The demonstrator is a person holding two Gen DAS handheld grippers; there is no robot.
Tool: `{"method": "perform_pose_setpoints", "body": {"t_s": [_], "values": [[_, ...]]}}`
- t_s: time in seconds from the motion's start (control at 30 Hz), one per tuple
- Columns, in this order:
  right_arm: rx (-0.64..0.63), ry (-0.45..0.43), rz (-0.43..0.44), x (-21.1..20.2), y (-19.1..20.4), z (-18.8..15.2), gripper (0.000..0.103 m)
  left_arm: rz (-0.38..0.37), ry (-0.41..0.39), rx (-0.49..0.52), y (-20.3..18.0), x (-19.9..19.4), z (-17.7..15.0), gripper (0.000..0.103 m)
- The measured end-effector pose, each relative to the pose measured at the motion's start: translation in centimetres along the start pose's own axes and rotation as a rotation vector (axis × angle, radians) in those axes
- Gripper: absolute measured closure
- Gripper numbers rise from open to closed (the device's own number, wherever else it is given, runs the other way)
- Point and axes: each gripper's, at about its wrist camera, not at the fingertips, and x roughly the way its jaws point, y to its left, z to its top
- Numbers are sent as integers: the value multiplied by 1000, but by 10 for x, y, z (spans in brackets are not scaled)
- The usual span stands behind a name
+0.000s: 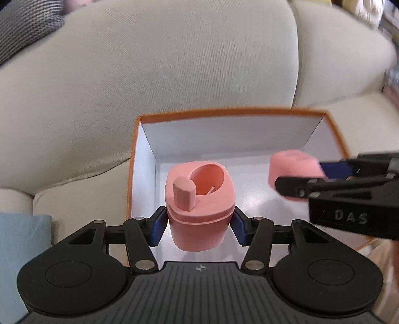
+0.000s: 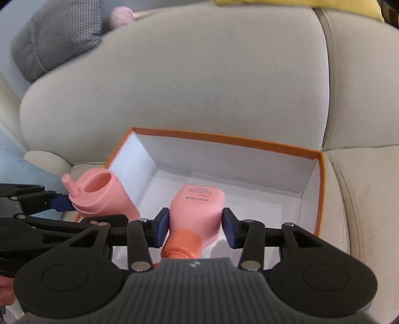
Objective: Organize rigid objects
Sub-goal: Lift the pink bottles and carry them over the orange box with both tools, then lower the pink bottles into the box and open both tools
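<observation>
My left gripper [image 1: 199, 224] is shut on a pink cup with a lid and spout [image 1: 199, 199], held upright over the near left part of an open orange box with a white inside [image 1: 147, 159]. My right gripper [image 2: 194, 225] is shut on a pink bottle with an orange cap [image 2: 197, 211], held cap toward me above the box [image 2: 311, 187]. In the left wrist view the right gripper [image 1: 299, 179] comes in from the right with the bottle [image 1: 291, 164]. In the right wrist view the left gripper [image 2: 63, 203] holds the cup [image 2: 99, 194] at the box's left edge.
The box sits on a beige sofa seat against the back cushions [image 1: 149, 74]. A grey mesh cushion [image 2: 54, 37] lies at the upper left, a yellow item [image 2: 299, 5] on top of the sofa back, and a light blue cloth [image 1: 17, 236] at the left.
</observation>
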Motion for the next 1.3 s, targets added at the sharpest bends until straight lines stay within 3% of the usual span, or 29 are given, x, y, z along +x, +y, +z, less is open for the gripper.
{"method": "perform_pose_setpoints", "body": {"t_s": [0.4, 0.53, 0.63, 0.67, 0.83, 0.97, 1.13, 1.3], "values": [[16, 61, -18, 47, -14, 2, 57, 125, 76, 166, -10, 63, 7, 41], [4, 67, -32, 54, -10, 2, 57, 149, 92, 169, -7, 73, 8, 40], [3, 68, -39, 56, -9, 5, 57, 164, 75, 185, -7, 76, 6, 37], [1, 70, -42, 58, -8, 5, 57, 142, 52, 275, -7, 76, 8, 36], [5, 78, -49, 62, -7, 6, 57, 172, 23, 302, -8, 75, 2, 28], [3, 78, -60, 57, -9, 4, 57, 152, -16, 276, 0, 60, -3, 28], [-6, 68, -68, 51, -8, 3, 57, 124, -137, 194, 21, 14, -14, 28], [-24, 70, -56, 47, -1, -2, 58, 163, -191, 83, 49, -21, -31, 28]]}}
